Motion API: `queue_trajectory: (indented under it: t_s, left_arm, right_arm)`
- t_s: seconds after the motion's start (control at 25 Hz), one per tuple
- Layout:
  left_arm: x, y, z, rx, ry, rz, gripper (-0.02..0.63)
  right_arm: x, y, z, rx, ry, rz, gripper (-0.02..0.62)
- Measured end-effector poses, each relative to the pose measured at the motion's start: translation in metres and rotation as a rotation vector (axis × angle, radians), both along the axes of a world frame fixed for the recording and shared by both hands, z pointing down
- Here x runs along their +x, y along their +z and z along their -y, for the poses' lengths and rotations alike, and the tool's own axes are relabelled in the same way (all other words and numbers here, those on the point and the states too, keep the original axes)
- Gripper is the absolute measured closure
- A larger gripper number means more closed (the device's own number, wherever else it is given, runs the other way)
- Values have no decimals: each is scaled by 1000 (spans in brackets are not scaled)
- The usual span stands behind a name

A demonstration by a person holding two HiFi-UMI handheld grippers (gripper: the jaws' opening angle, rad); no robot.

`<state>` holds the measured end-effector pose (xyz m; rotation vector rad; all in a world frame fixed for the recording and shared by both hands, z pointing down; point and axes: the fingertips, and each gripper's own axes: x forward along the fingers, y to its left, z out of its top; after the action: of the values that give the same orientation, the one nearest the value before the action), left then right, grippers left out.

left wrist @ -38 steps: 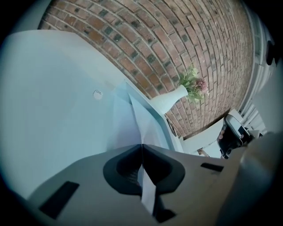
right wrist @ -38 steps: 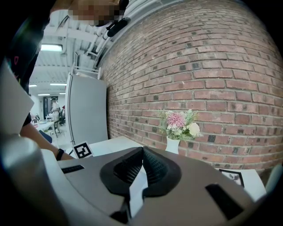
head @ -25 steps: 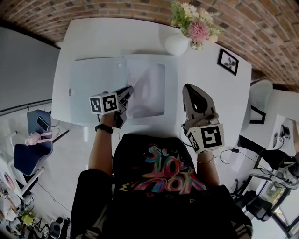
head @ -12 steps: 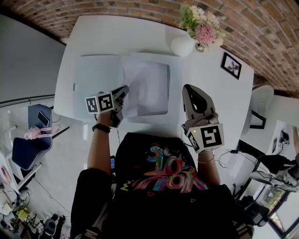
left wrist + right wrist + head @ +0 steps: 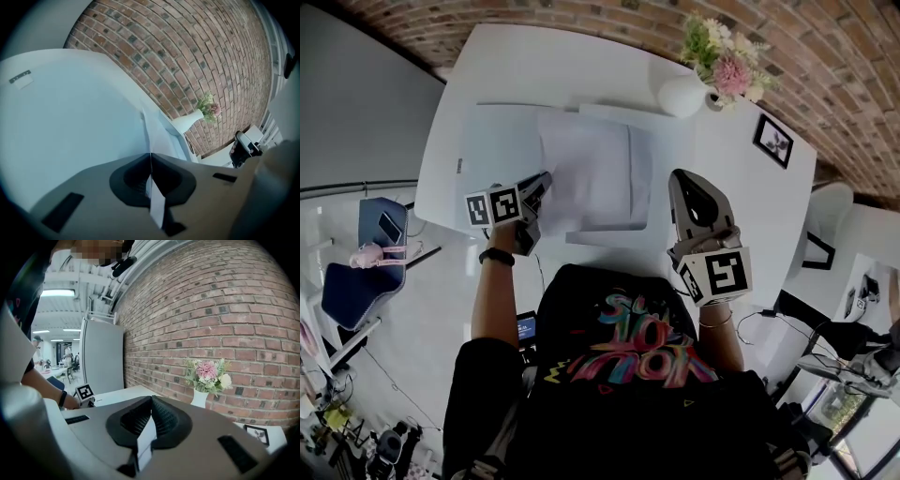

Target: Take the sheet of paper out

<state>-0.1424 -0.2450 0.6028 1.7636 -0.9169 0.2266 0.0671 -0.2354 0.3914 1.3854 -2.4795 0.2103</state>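
An open pale-blue folder [image 5: 492,150] lies on the white table [image 5: 534,66]. A white sheet of paper [image 5: 586,173] lies slanted across the folder's right leaf, and its left part overlaps the fold. My left gripper [image 5: 546,178] is shut on the sheet's near left corner. In the left gripper view the thin paper edge runs out from between the closed jaws of that gripper [image 5: 150,155], and the sheet [image 5: 158,135] stretches away over the folder [image 5: 70,117]. My right gripper [image 5: 680,175] hovers right of the folder, shut and holding nothing [image 5: 151,398].
A white vase of flowers [image 5: 684,94] stands at the table's far edge, also in the right gripper view [image 5: 206,376]. A small black picture frame [image 5: 773,141] sits at the far right. A blue chair [image 5: 356,281] stands off the table's left side.
The left gripper has moved left and nearer with the sheet's corner. The sheet has slid left out of the folder's right pocket. The right gripper has hardly moved.
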Motion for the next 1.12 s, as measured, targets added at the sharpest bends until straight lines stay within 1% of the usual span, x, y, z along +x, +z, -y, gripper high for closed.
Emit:
queue_trajectory:
  t_s: [0.28,0.52,0.68,0.8,1.12]
  left_arm:
    - [-25,-6,0,21,-15,7,584]
    - [-49,-17,-5,51,-52,22,584]
    - [-66,-33,-7,102,-95,41,584]
    - [-75,-47,-6,146,-112,75,584]
    - [-86,-89,-4,273,-163,141,584]
  right_arm:
    - [-16,1,-5,0,-20,-3,575]
    - [-28,-1,-5,6,-40,-4,575]
    - [-39,-3,-5,11,-62,-3,575]
    - [-46,-5,-5,17,-77,-2,575]
    - [-55,-15,-10,39,-98,6,575]
